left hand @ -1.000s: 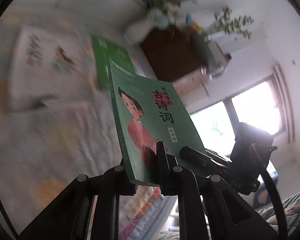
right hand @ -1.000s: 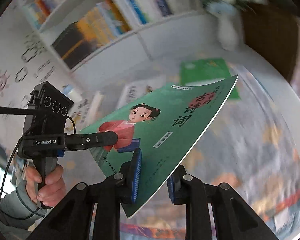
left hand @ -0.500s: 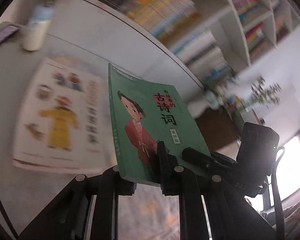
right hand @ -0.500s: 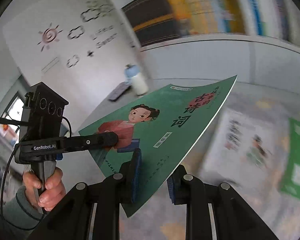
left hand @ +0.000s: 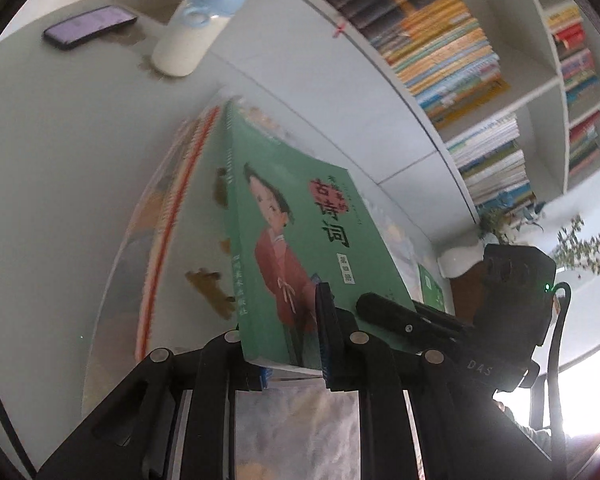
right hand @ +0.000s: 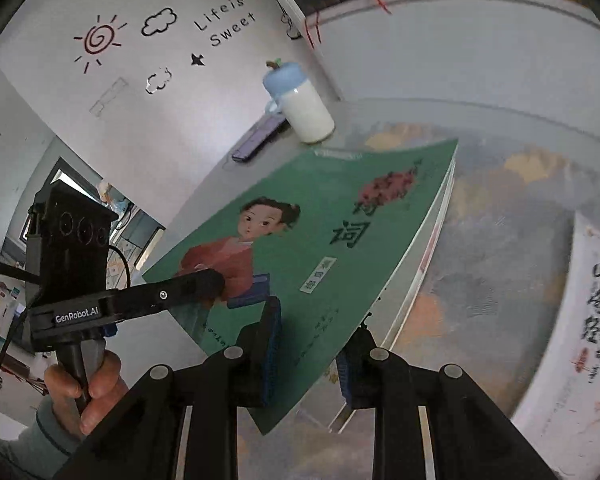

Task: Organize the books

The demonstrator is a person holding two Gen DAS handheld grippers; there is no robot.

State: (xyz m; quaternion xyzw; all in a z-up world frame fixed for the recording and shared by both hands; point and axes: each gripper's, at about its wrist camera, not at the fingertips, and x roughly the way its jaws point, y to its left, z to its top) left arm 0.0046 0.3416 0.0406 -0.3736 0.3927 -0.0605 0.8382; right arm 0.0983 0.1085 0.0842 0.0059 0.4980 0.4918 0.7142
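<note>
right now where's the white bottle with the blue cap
The white bottle stands on the table's far side near the wall, beside the phone; the held green book lies in front of it.

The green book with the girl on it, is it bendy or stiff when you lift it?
Probably a bit bendy: the green book is a thin paperback and its cover curves in the right wrist view. It likely feels light. Both tongs, left and right, pinch it, which should stop sagging.

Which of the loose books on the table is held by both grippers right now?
The green book with the child in red on its cover; both grippers clamp its near edge. The white book with black calligraphy lies flat, untouched.
</note>
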